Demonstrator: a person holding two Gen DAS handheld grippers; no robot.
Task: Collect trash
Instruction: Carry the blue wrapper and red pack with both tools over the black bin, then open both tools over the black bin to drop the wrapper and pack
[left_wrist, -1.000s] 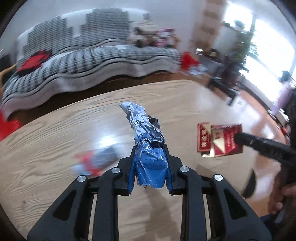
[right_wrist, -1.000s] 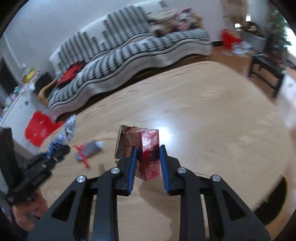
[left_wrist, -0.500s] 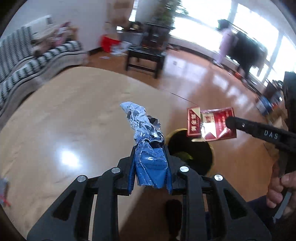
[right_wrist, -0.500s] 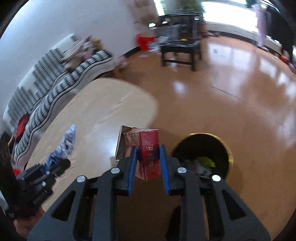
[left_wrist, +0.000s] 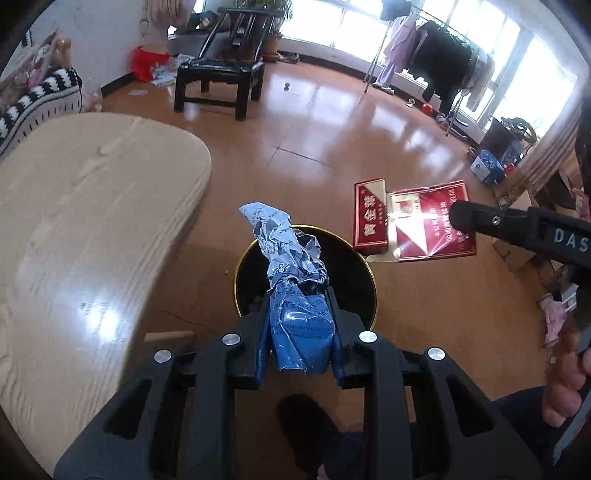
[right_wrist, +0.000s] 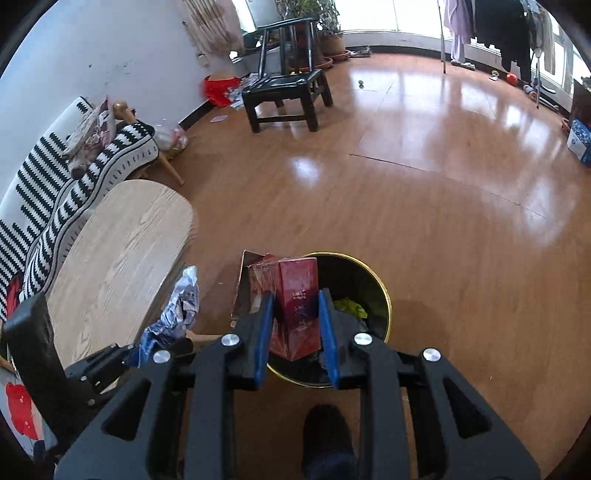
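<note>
A light wooden table (left_wrist: 92, 206) with rounded corners fills the left side, and a sofa (right_wrist: 48, 184) under a black-and-white striped cover runs along the wall behind it. A black wooden chair (left_wrist: 221, 70) stands on the glossy wooden floor (right_wrist: 424, 177), with a red bag (right_wrist: 219, 88) and scattered papers beside it near the wall. Potted plants (right_wrist: 317, 22) sit by the bright windows. Clothes hang on a rack (left_wrist: 436, 51) at the right.

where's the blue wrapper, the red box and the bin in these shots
blue wrapper (left_wrist: 299, 325), left wrist view, on its blue lower part between the jaws
red box (right_wrist: 297, 295), right wrist view, on its front red face
bin (right_wrist: 384, 295), right wrist view, on its gold rim at the right
</note>
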